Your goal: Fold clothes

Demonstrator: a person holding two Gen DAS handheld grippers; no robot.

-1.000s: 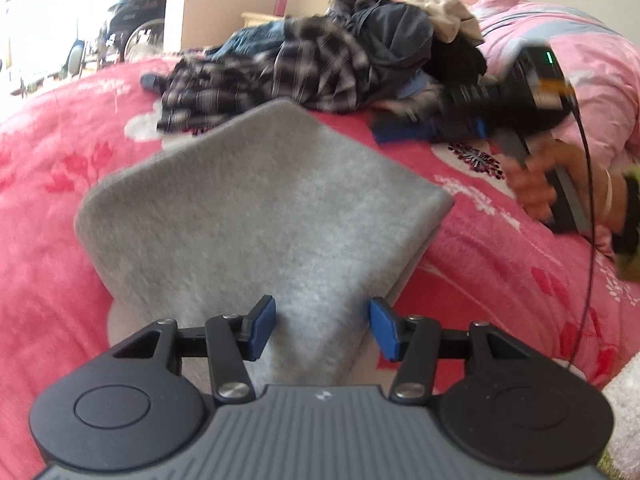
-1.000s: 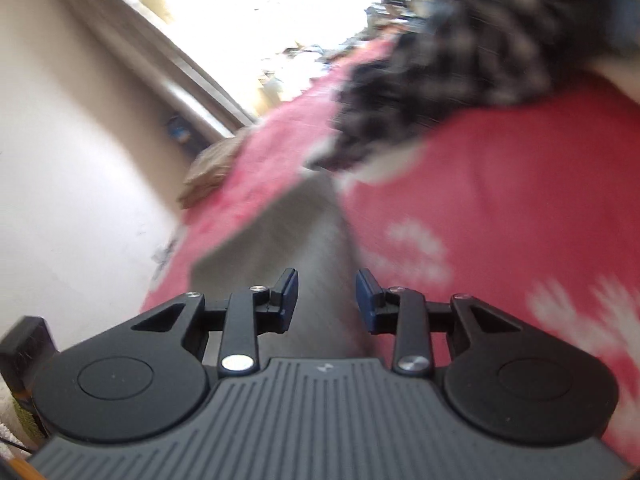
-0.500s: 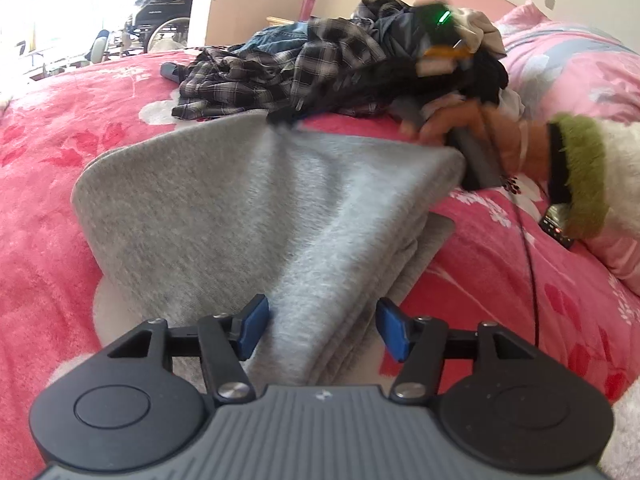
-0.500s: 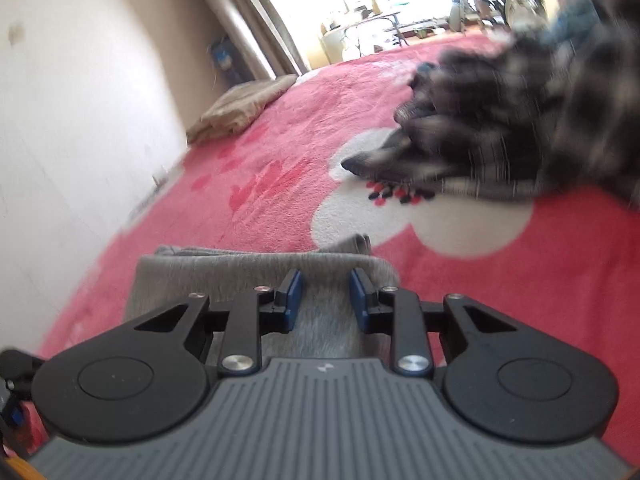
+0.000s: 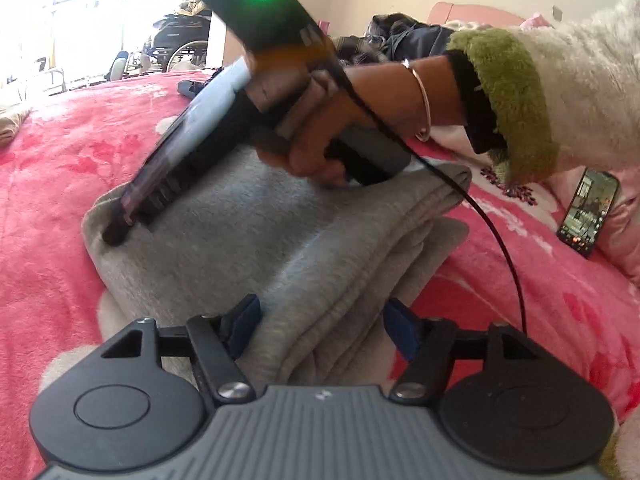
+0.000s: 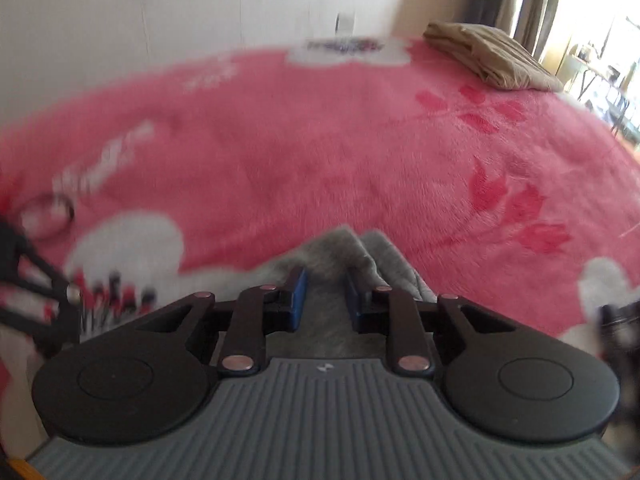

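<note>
A grey garment (image 5: 280, 232) lies folded in several layers on the pink bedspread (image 5: 60, 168). My left gripper (image 5: 322, 322) stands open, with its blue pads on either side of the garment's near edge and not touching it. A person's hand (image 5: 320, 140) holds my right gripper (image 5: 116, 234) across the garment, tip down on the far left corner. Seen from the right wrist, my right gripper (image 6: 326, 300) has its jaws close together and the grey garment (image 6: 376, 248) bunched up at them.
A phone (image 5: 586, 212) with a lit screen lies on the bed to the right. Unfolded dark and plaid clothes (image 5: 400, 36) are piled behind the arm. A folded tan garment (image 6: 492, 60) sits by the wall. Bare pink bedspread (image 6: 320, 140) stretches beyond the corner.
My right gripper swept from the right side across the garment to its far left corner, and its jaws narrowed. The left gripper moved closer to the near edge and stayed open.
</note>
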